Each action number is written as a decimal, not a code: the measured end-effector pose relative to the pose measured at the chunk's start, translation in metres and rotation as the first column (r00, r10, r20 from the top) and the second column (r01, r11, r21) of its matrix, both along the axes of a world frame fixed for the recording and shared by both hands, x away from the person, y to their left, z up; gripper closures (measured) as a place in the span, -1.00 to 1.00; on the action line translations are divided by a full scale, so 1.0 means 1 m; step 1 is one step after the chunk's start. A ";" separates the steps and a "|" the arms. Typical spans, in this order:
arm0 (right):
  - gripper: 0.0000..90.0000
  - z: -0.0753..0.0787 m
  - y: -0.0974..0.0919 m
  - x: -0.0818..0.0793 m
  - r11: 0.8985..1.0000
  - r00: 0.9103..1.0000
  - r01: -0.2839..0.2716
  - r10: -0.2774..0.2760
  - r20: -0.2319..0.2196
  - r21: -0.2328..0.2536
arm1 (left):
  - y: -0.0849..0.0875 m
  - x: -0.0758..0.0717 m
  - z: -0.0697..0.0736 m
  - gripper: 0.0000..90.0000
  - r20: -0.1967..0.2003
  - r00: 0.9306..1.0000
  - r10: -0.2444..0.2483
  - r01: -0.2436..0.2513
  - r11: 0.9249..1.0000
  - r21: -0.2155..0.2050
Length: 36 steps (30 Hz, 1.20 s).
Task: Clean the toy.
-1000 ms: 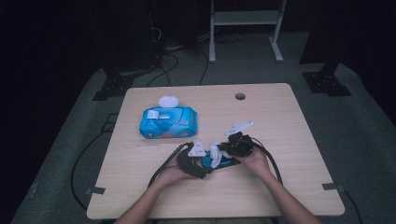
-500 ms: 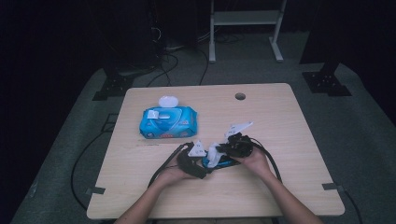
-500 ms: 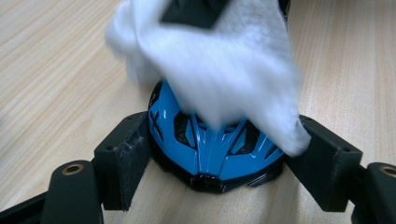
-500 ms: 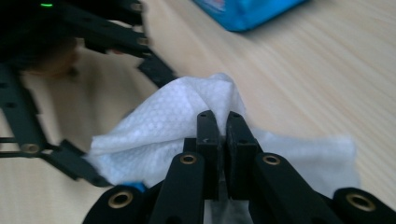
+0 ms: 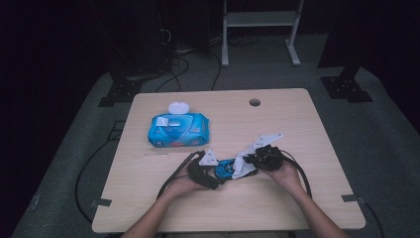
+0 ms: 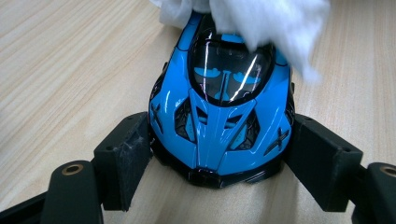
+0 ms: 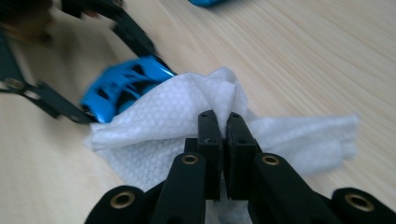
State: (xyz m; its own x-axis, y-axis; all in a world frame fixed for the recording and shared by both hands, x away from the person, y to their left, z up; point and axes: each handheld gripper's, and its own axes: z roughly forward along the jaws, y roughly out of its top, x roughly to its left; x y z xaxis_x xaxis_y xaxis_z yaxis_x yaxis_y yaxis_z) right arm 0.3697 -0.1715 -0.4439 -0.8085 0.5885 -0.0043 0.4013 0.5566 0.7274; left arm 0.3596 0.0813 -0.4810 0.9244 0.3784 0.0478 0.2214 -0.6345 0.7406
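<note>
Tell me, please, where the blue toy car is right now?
The blue toy car sits on the table's near half, clamped between the left tongs, with the white wipe draped over its rear.

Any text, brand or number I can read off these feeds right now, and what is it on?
None reads.
Wipes pack: print on the blue wrapper and its white label, too small and blurred.
Toy car: light-blue and black patterns on the body and windscreen, no letters or numbers.
Wipe: embossed dots, no text.
Table: plain wood grain, no marks.
</note>
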 end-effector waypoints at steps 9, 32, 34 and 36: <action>0.90 0.003 -0.012 -0.005 0.999 1.000 0.004 -0.002 0.030 -0.039 | 0.000 0.000 0.000 -0.46 -0.002 1.000 0.002 -0.002 1.000 -0.002; 0.90 0.000 0.003 -0.008 0.998 0.998 -0.069 0.069 0.005 -0.006 | 0.000 0.001 -0.001 -0.46 -0.013 1.000 0.005 -0.005 1.000 -0.008; 0.90 0.001 -0.001 -0.007 0.998 0.998 -0.062 0.062 -0.003 -0.001 | 0.001 0.001 -0.001 -0.45 -0.016 1.000 0.007 -0.007 1.000 -0.009; 0.90 0.002 -0.012 -0.006 1.000 1.000 -0.010 0.010 0.008 -0.025 | 0.001 0.001 -0.001 -0.45 -0.019 1.000 0.007 -0.007 1.000 -0.010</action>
